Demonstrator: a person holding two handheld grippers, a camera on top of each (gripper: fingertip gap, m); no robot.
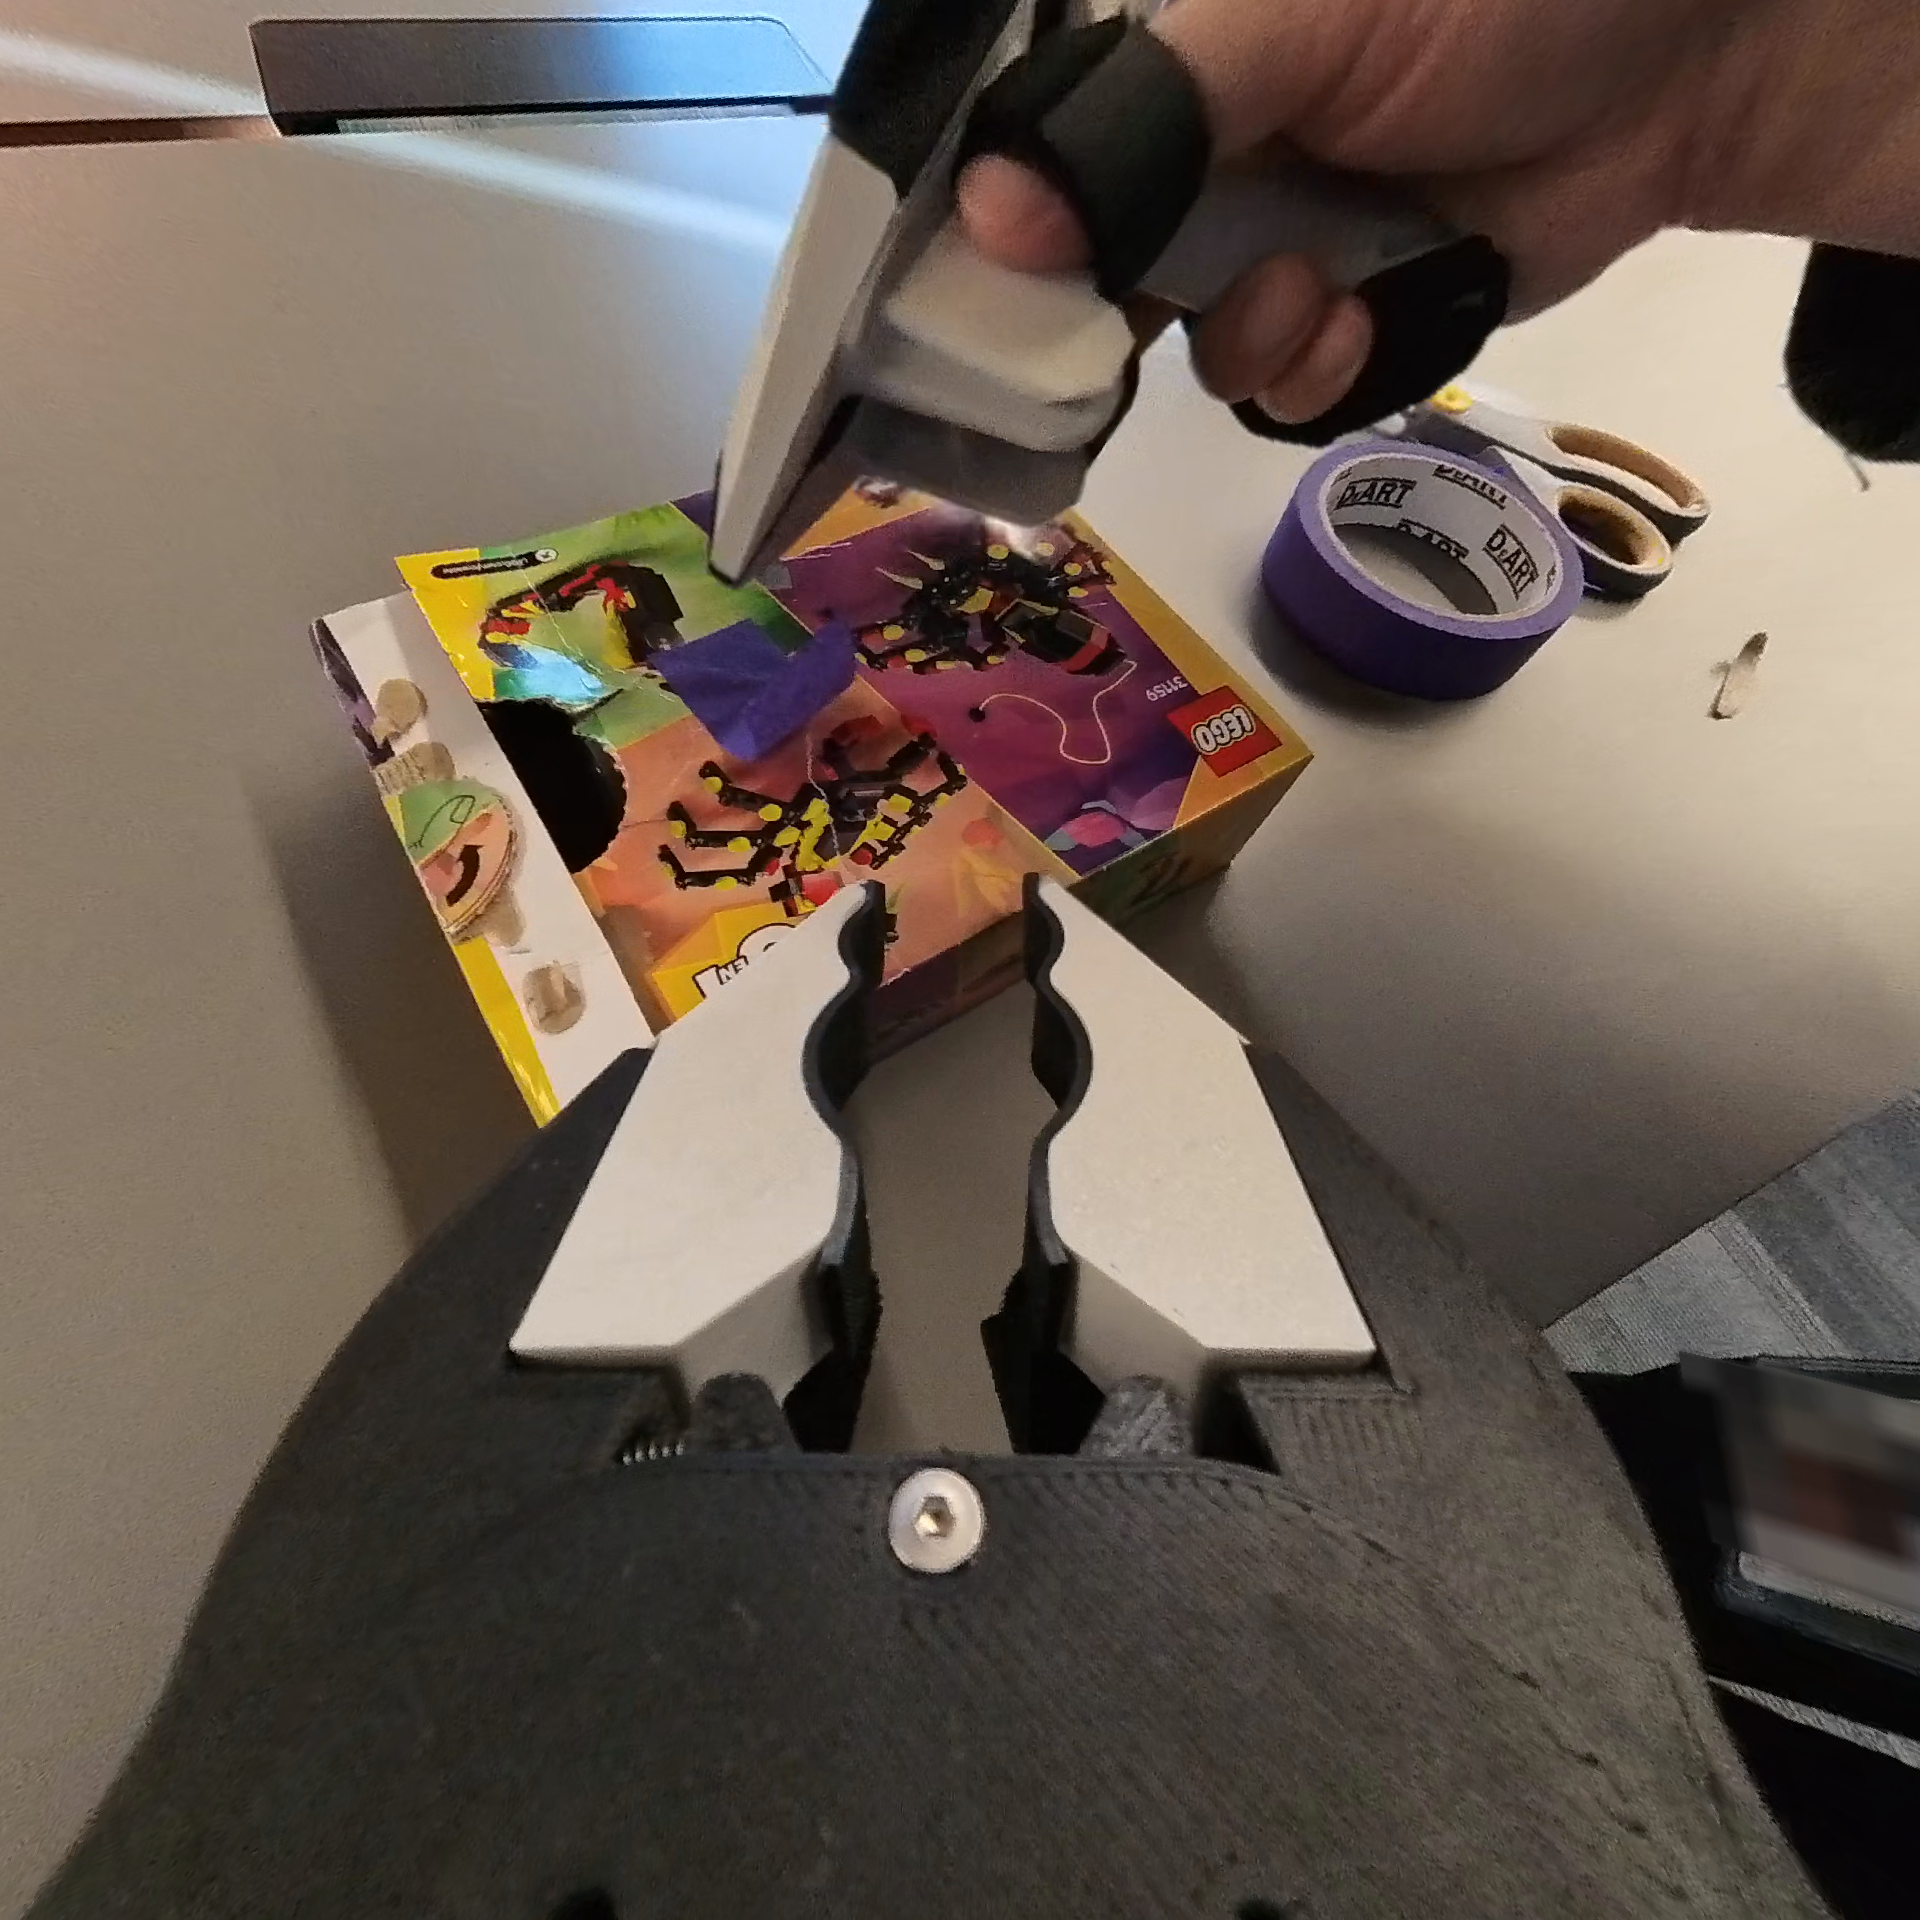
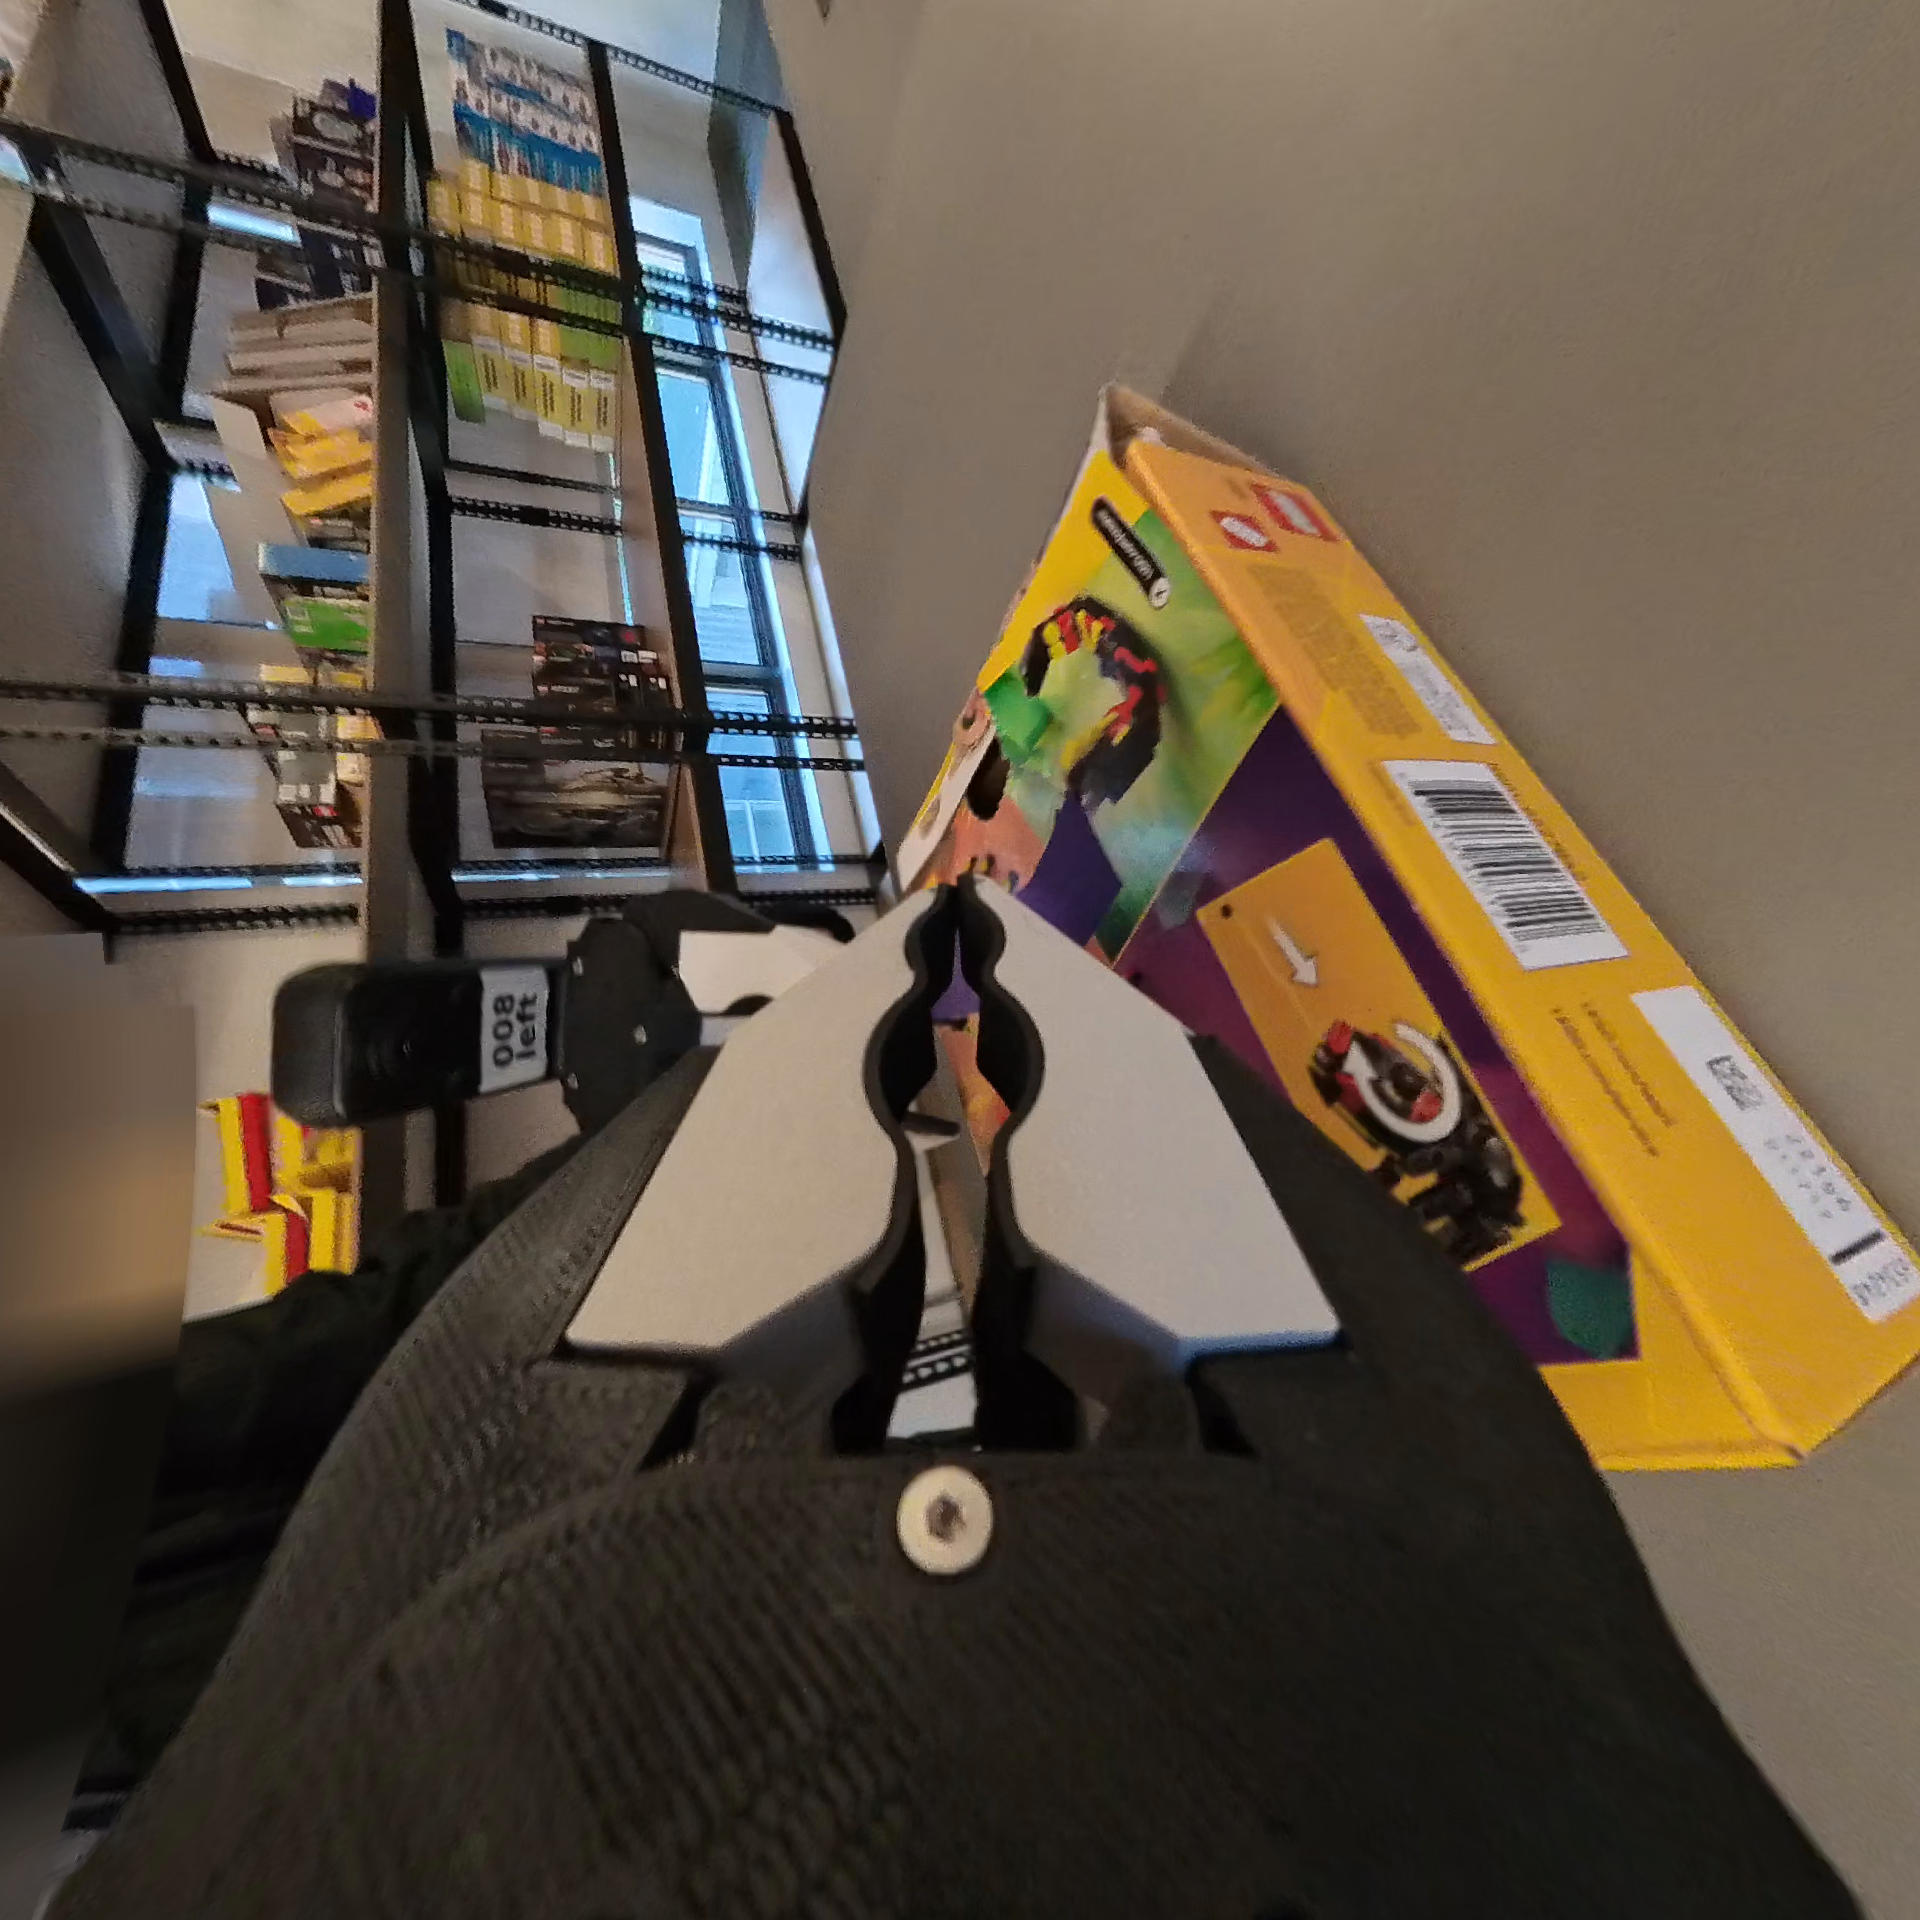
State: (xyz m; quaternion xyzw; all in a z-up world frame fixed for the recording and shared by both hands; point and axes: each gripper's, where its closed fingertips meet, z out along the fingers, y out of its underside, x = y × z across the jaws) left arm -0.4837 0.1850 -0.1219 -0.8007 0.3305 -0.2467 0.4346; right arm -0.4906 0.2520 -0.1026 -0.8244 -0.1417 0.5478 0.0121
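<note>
Left gripper: fingers apart, empty, tips over near edge of colourful cardboard toy box lying flat on grey table. Right gripper: fingers pressed together, tips down on box top beside crumpled purple tape piece. Beyond, right: purple masking tape roll; grey-handled scissors.

1. Left gripper: black printed body with ridged layer lines, two pale grey wedge fingers, black wavy pads, one silver hex screw at centre.
2. Right gripper: same black shell, grey fingers, scalloped black pads, silver screw.
3. Hand: black finger sleeves, dark cuff.
</note>
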